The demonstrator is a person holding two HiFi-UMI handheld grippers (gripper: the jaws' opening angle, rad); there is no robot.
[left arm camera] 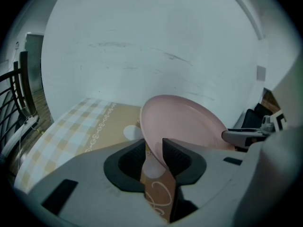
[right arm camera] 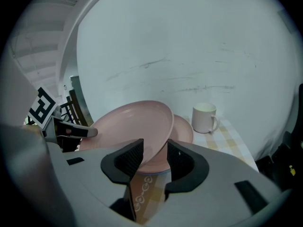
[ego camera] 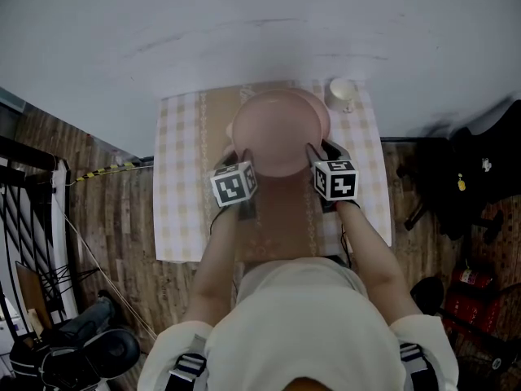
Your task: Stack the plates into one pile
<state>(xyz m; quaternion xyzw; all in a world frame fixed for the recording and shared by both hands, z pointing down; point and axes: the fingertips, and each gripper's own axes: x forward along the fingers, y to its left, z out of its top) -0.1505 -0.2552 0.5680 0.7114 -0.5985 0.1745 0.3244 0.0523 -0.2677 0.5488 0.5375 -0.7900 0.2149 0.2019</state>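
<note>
A pink plate [ego camera: 281,133] is held off the table between my two grippers, one at each side of its rim. My left gripper [ego camera: 243,162] is shut on its left rim, which fills the gap between the jaws in the left gripper view [left arm camera: 154,150]. My right gripper [ego camera: 316,153] is shut on the right rim [right arm camera: 155,157]. A second pink plate [right arm camera: 183,129] lies on the table just beyond and under the held one, showing only at its right edge [ego camera: 321,108]. Whether the two plates touch I cannot tell.
A white mug [ego camera: 342,94] stands at the table's back right corner, close to the lying plate. The small table has a checked cloth [ego camera: 183,177] and stands against a white wall. Black bags [ego camera: 464,177] sit on the floor at the right, and a dark railing [ego camera: 24,218] is at the left.
</note>
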